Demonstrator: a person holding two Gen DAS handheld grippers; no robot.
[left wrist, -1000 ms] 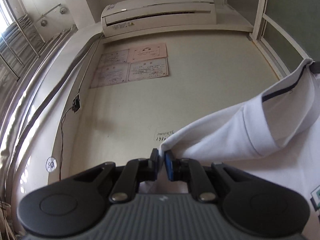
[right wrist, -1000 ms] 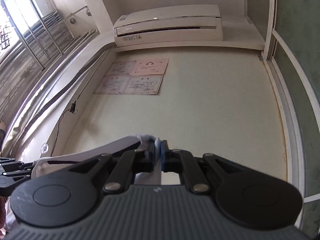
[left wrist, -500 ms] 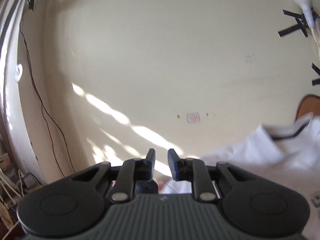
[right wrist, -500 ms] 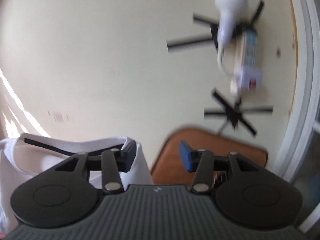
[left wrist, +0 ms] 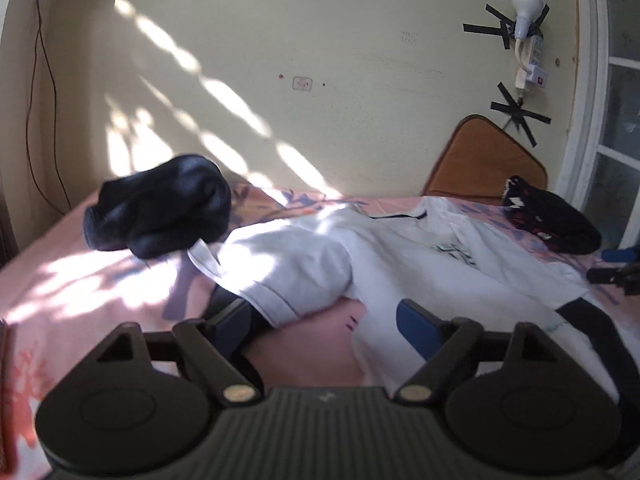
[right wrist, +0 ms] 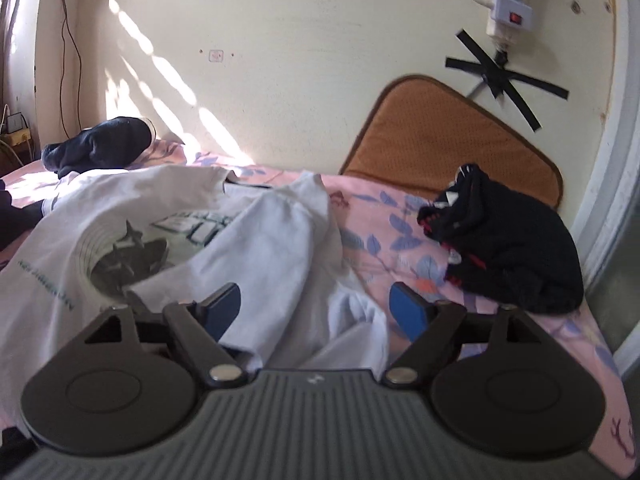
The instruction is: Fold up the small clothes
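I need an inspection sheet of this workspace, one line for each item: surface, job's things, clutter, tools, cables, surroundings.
Surface: bed with pink floral sheet, sun patches at its left end.
Job's things: white printed T-shirt lying crumpled and unfolded on the sheet; dark navy garment bunched by the wall; black garment with red trim bunched at the right edge.
Clutter: orange-brown mat leaning on the wall.
Tools: left tool and right tool, jaws opening, shirt cloth between the pads but not pinched.
Cables: power strip taped to the wall; thin dark wire down the left wall.
Surroundings: cream wall, bulb, window frame at right.
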